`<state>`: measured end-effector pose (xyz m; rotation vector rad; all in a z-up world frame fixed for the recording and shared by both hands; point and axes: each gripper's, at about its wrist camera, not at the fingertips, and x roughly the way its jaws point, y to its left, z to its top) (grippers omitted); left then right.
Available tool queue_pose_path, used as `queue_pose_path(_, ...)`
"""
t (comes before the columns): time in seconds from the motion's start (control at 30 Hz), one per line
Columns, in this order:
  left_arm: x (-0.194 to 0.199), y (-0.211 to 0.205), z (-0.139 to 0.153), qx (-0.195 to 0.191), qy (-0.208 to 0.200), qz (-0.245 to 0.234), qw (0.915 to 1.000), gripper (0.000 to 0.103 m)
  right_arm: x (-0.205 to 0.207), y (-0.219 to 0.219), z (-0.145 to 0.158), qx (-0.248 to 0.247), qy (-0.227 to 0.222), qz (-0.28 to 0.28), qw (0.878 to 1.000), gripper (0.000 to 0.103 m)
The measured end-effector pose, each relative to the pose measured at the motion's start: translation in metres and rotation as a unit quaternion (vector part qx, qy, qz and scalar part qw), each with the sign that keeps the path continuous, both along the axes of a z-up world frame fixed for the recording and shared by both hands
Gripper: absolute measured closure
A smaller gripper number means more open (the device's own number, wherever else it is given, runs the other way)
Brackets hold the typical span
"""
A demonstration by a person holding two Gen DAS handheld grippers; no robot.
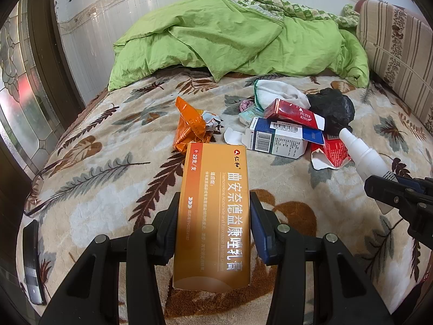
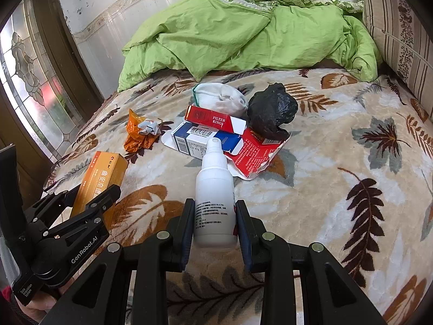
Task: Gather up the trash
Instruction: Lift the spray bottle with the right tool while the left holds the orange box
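Place: home bedroom | bed w/ leaf-print fleece blanket [image 2: 338, 146] | rumpled green duvet [image 2: 230, 35] heaped at far end | striped floral pillow [image 2: 400, 27] on rt | tiled wall w/ patterned border [image 1: 108, 5] behind | dark wood door w/ leaded glass [image 2: 29, 81] on lt | household trash pile [image 2: 224, 132] mid-bed

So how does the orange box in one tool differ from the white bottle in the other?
The orange box is a flat, printed carton; the white bottle is round plastic with a narrow spray top. The box sits in the left tool, the bottle in the right tool. Both are clamped between the fingers above the leaf-patterned blanket.
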<state>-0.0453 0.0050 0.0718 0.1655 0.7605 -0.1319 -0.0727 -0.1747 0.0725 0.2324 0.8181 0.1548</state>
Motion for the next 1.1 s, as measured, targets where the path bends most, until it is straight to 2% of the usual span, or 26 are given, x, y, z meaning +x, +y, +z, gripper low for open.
queue_pose_path(0.43, -0.002, -0.003, 0.000, -0.001, 0.000, 0.001, 1.0000, 0.058, 0.000, -0.002, 0.001, 0.001, -0.002, -0.002, 1.000, 0.071)
queue_pose_path(0.73, -0.008, -0.007, 0.004, -0.002, -0.003, -0.009, 1.0000, 0.058, -0.016, -0.005, 0.004, 0.007, -0.006, -0.013, 1.000, 0.071)
queue_pose_path(1.0, -0.034, -0.017, 0.004, -0.025, 0.026, -0.028, 0.9989, 0.058, -0.040, -0.011, 0.008, 0.015, -0.009, -0.027, 0.999, 0.071)
queue_pose_path(1.1, -0.046, -0.022, 0.002, -0.022, 0.033, -0.034, 0.9986, 0.058, -0.052, -0.012, 0.011, 0.012, -0.015, -0.027, 0.999, 0.071)
